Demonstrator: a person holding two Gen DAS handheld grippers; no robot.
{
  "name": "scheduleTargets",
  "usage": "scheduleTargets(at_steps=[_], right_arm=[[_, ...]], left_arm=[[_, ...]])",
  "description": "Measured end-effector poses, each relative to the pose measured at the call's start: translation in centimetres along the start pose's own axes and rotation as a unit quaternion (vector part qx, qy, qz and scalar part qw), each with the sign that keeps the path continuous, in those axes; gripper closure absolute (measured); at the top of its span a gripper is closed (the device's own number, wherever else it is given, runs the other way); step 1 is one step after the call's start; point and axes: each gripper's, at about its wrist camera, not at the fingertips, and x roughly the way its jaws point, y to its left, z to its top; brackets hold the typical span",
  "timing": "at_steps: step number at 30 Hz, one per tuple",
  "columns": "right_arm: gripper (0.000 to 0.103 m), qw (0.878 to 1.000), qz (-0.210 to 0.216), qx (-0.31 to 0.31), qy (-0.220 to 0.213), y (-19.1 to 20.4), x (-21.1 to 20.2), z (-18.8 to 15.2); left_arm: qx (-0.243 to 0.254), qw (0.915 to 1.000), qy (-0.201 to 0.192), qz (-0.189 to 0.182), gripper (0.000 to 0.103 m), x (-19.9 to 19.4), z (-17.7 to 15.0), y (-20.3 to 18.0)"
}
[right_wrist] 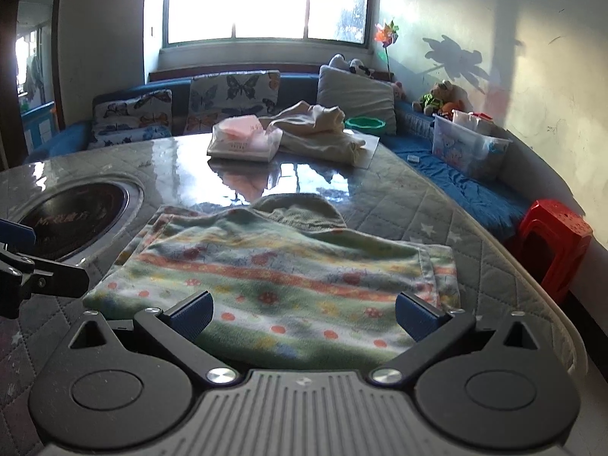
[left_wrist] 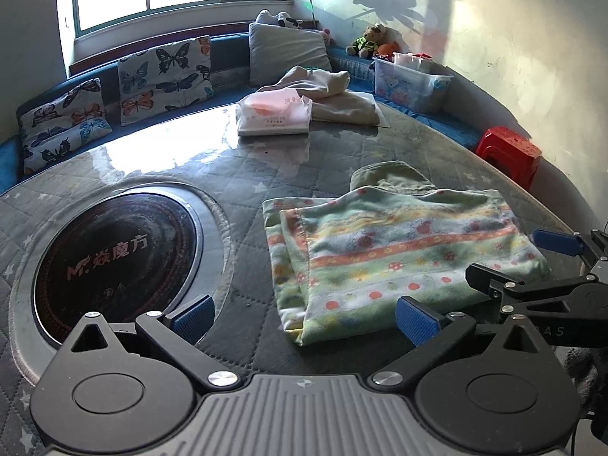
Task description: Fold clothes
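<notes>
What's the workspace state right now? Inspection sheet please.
Surface: quilted table cover, glossy; round cooktop inset.
Job's things: striped towel folded, lying on olive garment; beige clothes pile at far side.
Clutter: tissue pack.
Grippers: left gripper and right gripper open, empty.
Cables: nothing seen.
Surroundings: butterfly cushions, plastic bin, red stool, window.

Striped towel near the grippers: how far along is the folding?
Done: the striped towel lies folded in layers on the table, over an olive garment. In hand: nothing; the left gripper and right gripper are both open. Left: the cream clothes at the far side look unfolded.
</notes>
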Motion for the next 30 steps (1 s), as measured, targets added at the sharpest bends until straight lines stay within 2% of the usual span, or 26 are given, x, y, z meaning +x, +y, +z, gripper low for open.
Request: scheduleTargets(at_steps=[14, 18, 30], right_arm=[[0.0, 0.999, 0.006, 0.006, 0.052, 0.8, 0.6, -0.5], [0.0, 0.997, 0.019, 0.022, 0.072, 0.9, 0.9, -1.1], [0.0, 0.994, 0.018, 0.018, 0.107, 0.9, 1.4, -2.7]], left_arm=[[0.005, 0.9999, 0.009, 0.008, 0.0, -0.1, -0.7, 0.3], [0.008, 0.9998, 0.014, 0.01, 0.0, -0.1, -1.0, 0.1], [0.017, 0.9992, 0.033, 0.012, 0.0, 0.2, -1.8, -0.6]])
